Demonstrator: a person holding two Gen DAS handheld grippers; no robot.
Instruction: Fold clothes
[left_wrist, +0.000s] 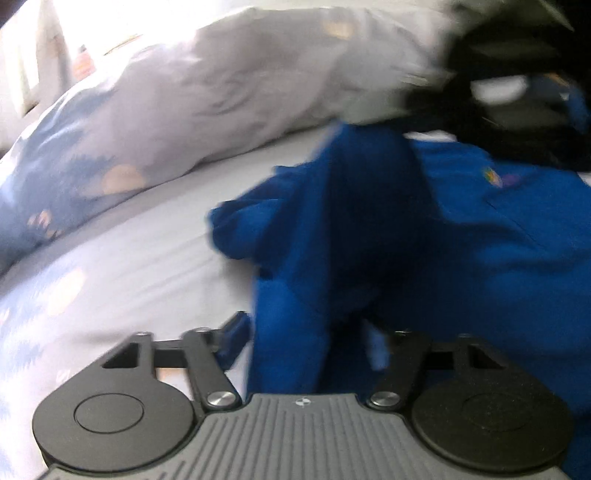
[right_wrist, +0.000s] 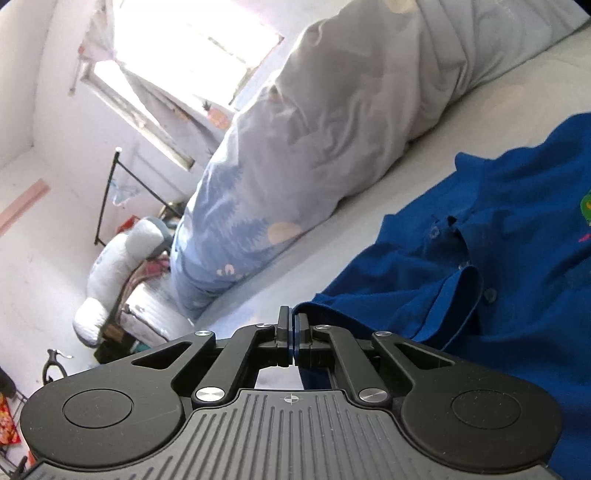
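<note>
Blue polo shirt (right_wrist: 498, 258) lies on the bed (right_wrist: 369, 251), just in front of the rolled duvet (right_wrist: 332, 129); both grippers at its near edge.

Right hand-held gripper (right_wrist: 293, 334): jaws pressed together, pinching shirt hem, w/ rest of shirt spreading right of it & away toward duvet. Left hand-held gripper (left_wrist: 314, 339): part spread, bunched blue cloth btwn jaws; blur hides whether pads press. Next fold prob. carries the pinched edge across the shirt body.

Home bedroom: bed sheet (right_wrist: 369, 236), rolled patterned duvet (right_wrist: 295, 147), window (right_wrist: 177, 55), clothes rack (right_wrist: 110, 192).
</note>
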